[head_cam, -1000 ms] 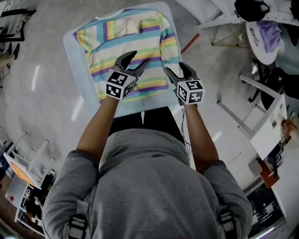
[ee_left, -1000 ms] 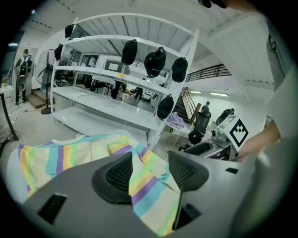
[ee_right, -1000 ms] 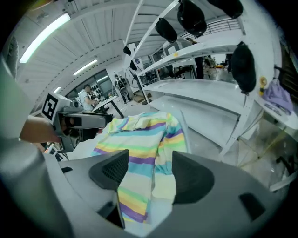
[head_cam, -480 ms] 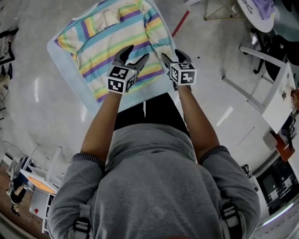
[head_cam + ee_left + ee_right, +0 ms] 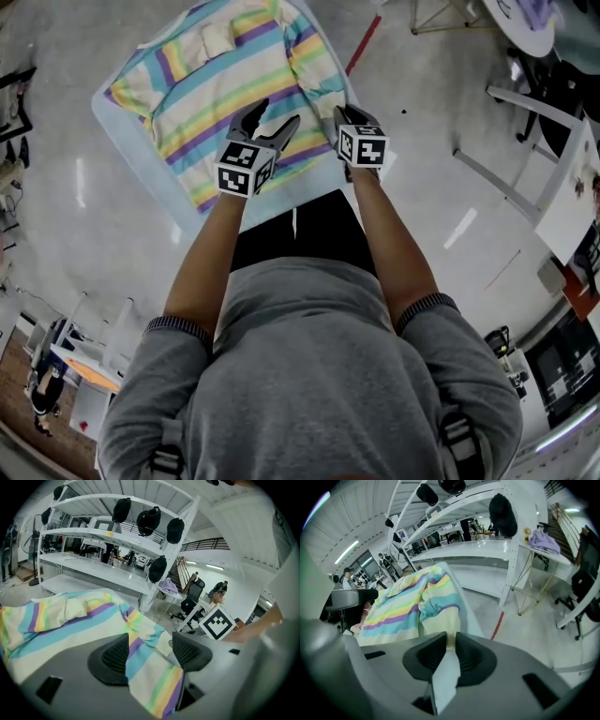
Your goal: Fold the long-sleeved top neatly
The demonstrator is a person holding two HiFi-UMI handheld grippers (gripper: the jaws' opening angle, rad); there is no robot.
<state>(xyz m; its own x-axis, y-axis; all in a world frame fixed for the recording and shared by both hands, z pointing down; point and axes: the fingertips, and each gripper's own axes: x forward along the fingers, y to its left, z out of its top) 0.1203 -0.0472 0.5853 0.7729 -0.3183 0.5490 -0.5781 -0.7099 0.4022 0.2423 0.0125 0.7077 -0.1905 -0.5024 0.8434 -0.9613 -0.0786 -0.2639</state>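
The long-sleeved top [image 5: 225,84], striped in cream, blue, yellow, green and purple, lies flat on a pale blue covered table [image 5: 127,141], sleeves folded in. My left gripper [image 5: 278,114] is at the near hem, left of centre. Its jaws have just been opening and stand wide. In the left gripper view, striped cloth [image 5: 150,667] runs loosely between the left gripper's [image 5: 151,651] pads. My right gripper [image 5: 345,114] is at the near right corner of the top. Its jaws have just been closing. In the right gripper view, the right gripper [image 5: 451,644] pinches a thin edge of the top [image 5: 408,602].
A red line [image 5: 361,47] runs across the grey floor right of the table. White frames [image 5: 525,178] stand further right. White shelving with black caps [image 5: 140,520] rises behind the table. The person's grey sweater fills the lower head view.
Both grippers have come down onto the near hem. The right jaws went from open to closed on the cloth. The left jaws have spread a little wider.
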